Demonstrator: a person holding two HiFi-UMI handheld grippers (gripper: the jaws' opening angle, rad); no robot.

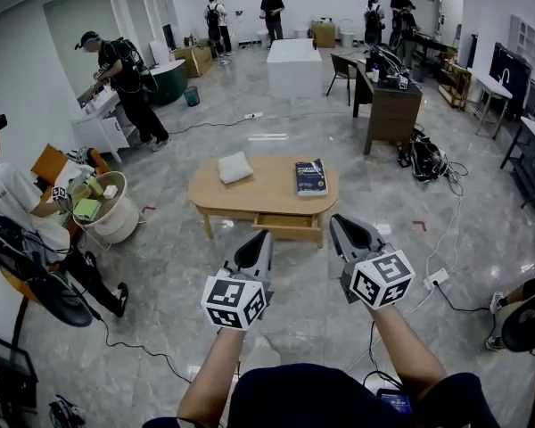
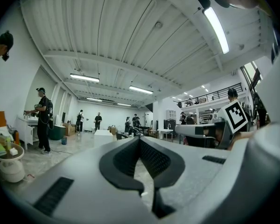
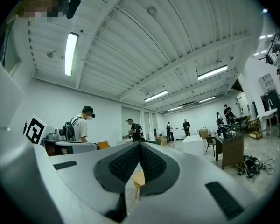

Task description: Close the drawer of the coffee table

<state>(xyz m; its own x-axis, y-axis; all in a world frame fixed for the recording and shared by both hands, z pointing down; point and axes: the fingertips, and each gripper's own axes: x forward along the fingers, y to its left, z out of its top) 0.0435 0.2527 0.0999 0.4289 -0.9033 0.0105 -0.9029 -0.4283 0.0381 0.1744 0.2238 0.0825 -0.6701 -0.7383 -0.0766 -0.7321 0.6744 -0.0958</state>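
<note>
Light wooden oval counter (image 1: 267,188) stands in the middle of the room on the shiny grey floor (image 1: 169,266). Its shallow wooden drawer (image 1: 285,222) sticks out of the front side, toward the person, so it is open. A dark blue book (image 1: 310,177) and a white pillow (image 1: 234,167) lie on top.

The left tool (image 1: 264,235) (image 2: 140,139) and the right tool (image 1: 337,220) (image 3: 140,144) are held up in front of the person, well apart from the drawer. Each one has its jaws pressed together at the tips with nothing between them. Neither touches the counter.

I think the step now is getting close; the push has not begun. The next move likely calls for going nearer, lowering a tool to the drawer front, and pushing it straight in until it sits even with the counter side. A push in the middle should keep it from going crooked.

What is inside the drawer cannot be seen. I cannot make out a handle. The left gripper view does not show the drawer at all, and the right gripper view shows only a little bit of the counter (image 3: 138,182) through the gap below the tips.
</note>
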